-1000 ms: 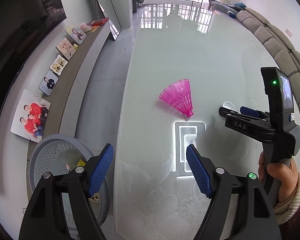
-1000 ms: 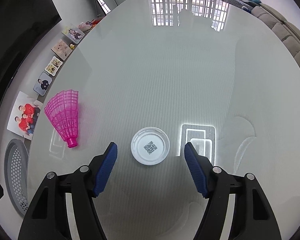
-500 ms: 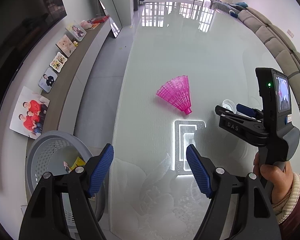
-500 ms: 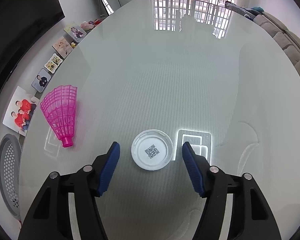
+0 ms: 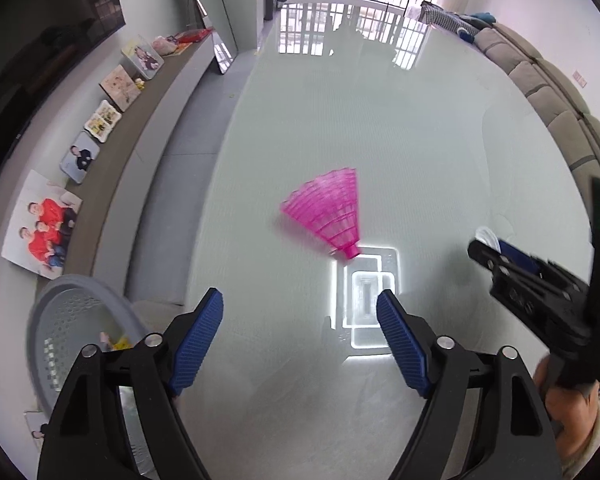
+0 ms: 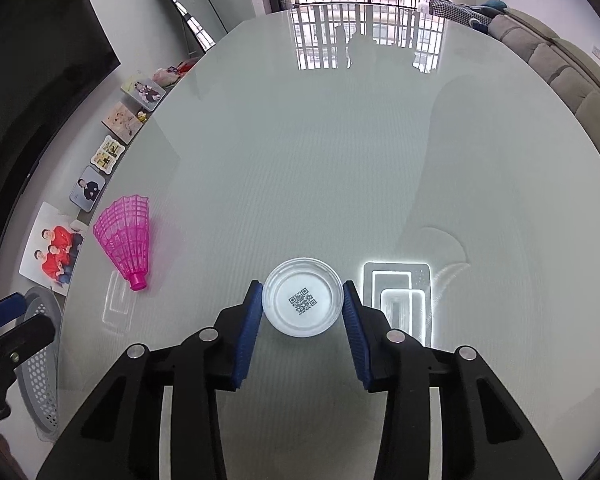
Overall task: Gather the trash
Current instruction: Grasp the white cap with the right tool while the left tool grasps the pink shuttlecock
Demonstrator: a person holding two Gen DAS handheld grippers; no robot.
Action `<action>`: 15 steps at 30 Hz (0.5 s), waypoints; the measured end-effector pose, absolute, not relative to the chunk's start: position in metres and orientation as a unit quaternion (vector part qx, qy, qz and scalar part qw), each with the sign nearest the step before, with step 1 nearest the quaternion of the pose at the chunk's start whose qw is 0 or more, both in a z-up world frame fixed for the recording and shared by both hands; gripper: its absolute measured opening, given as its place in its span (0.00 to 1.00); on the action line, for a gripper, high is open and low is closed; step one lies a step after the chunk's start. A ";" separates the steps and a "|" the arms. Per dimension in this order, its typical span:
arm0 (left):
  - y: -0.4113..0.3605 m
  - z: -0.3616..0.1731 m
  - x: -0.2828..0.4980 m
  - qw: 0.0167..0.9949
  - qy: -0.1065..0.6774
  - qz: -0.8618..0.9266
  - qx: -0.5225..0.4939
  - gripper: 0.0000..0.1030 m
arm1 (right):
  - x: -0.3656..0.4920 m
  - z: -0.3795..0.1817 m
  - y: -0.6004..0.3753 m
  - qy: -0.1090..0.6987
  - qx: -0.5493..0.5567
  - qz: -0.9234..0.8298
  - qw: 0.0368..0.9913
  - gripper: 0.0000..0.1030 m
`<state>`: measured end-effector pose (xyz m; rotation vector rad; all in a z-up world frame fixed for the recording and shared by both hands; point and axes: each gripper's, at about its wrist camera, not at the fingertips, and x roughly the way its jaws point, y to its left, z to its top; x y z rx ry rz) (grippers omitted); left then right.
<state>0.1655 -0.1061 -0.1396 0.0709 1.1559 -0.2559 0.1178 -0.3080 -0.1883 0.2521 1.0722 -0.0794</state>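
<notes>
A pink plastic shuttlecock point(image 5: 328, 216) lies on its side on the glass table point(image 5: 380, 120), ahead of my left gripper point(image 5: 298, 308). Its jaws are opening and nothing is between them. A white round lid point(image 6: 302, 298) with a QR code sits flat on the table between the pads of my right gripper point(image 6: 302, 300). The jaws are closing and the blue pads point(image 6: 256, 304) touch its rim on both sides. The shuttlecock point(image 6: 126, 236) is off to the left in the right wrist view. The right gripper point(image 5: 488, 244) shows at the right edge of the left wrist view.
A grey perforated basket point(image 5: 60, 320) with some scraps inside stands on the floor by the table's left edge. Framed photos point(image 5: 44, 232) line a ledge on the left. A sofa point(image 5: 560, 104) runs along the right. A bright lamp reflection point(image 5: 368, 296) lies on the glass.
The right jaws have closed in from wide apart onto the lid's rim. The left gripper has moved closer to the shuttlecock and its jaws stand a little wider.
</notes>
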 end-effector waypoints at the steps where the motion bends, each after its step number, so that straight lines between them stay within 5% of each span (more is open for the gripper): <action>1: -0.112 -0.145 0.170 0.827 0.547 -0.126 0.027 0.79 | 0.114 -0.187 -0.312 0.510 0.125 -0.040 0.850 0.38; 15: -0.157 -0.194 0.216 0.816 0.572 -0.082 0.025 0.79 | 0.053 -0.185 -0.361 0.499 0.207 -0.060 0.839 0.38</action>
